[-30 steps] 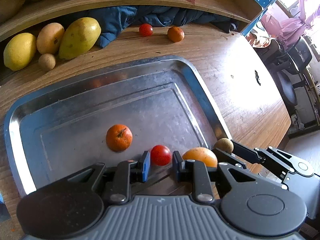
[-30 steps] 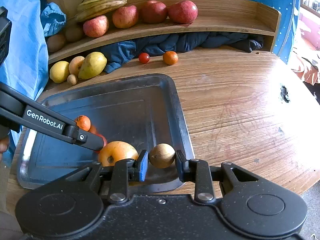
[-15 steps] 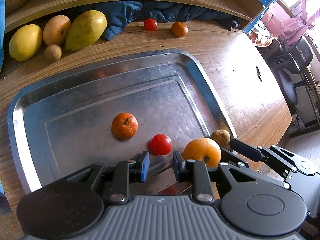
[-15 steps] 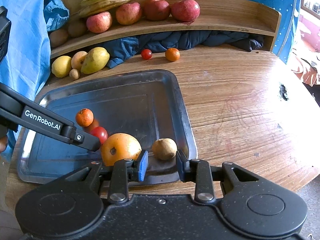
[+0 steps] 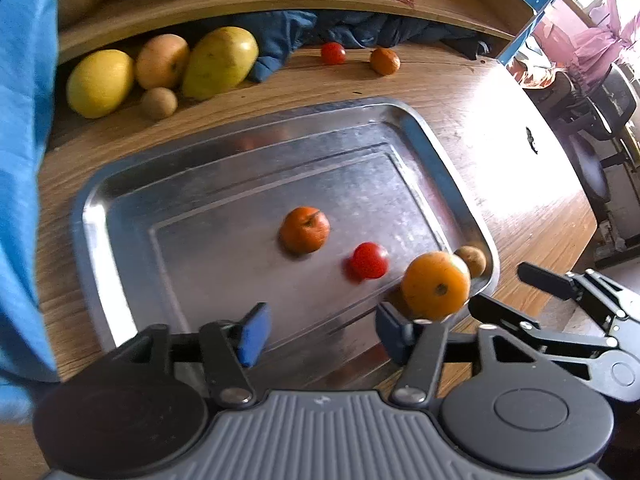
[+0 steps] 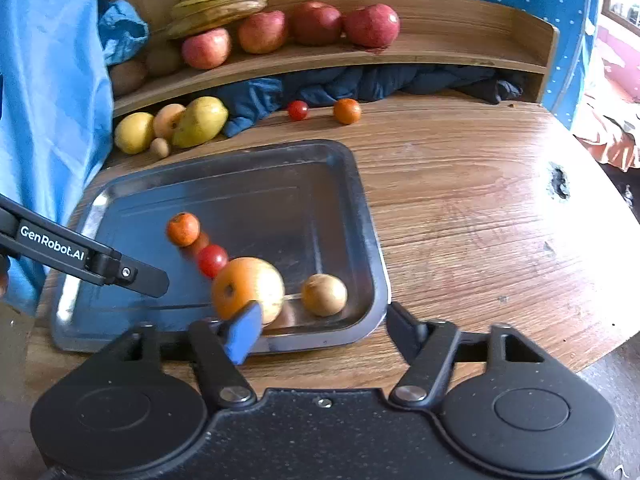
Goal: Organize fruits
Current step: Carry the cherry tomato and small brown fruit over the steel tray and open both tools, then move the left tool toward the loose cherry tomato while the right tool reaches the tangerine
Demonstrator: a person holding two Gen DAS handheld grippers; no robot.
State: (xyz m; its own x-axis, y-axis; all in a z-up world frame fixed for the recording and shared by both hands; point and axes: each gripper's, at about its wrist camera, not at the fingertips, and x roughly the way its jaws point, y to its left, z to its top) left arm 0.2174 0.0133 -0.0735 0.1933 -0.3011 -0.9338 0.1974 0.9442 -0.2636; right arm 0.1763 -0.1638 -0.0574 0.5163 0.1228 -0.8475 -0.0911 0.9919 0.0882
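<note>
A steel tray [image 5: 436,152] [image 6: 360,200] lies on the wooden table. In it are a small orange [image 5: 305,229] [image 6: 183,229], a red tomato [image 5: 369,260] [image 6: 212,260], a large orange [image 5: 436,285] [image 6: 248,288] and a brown round fruit [image 5: 472,260] [image 6: 324,294]. My left gripper [image 5: 320,334] hangs open over the tray's near edge, holding nothing. My right gripper [image 6: 320,332] is open at the tray's near right corner, short of the brown fruit. One of the left gripper's black fingers [image 6: 120,272] reaches in from the left.
A second tomato [image 6: 298,110] and small orange [image 6: 347,111] lie loose at the back of the table. Yellow and green fruits [image 6: 198,122] sit under a wooden shelf [image 6: 440,52] holding apples and bananas. Blue cloth [image 6: 48,120] hangs at left. The table edge curves at right.
Both grippers have drawn back from the tray and opened wide. The tomato and the brown fruit, earlier between the fingers, now lie free in the tray.
</note>
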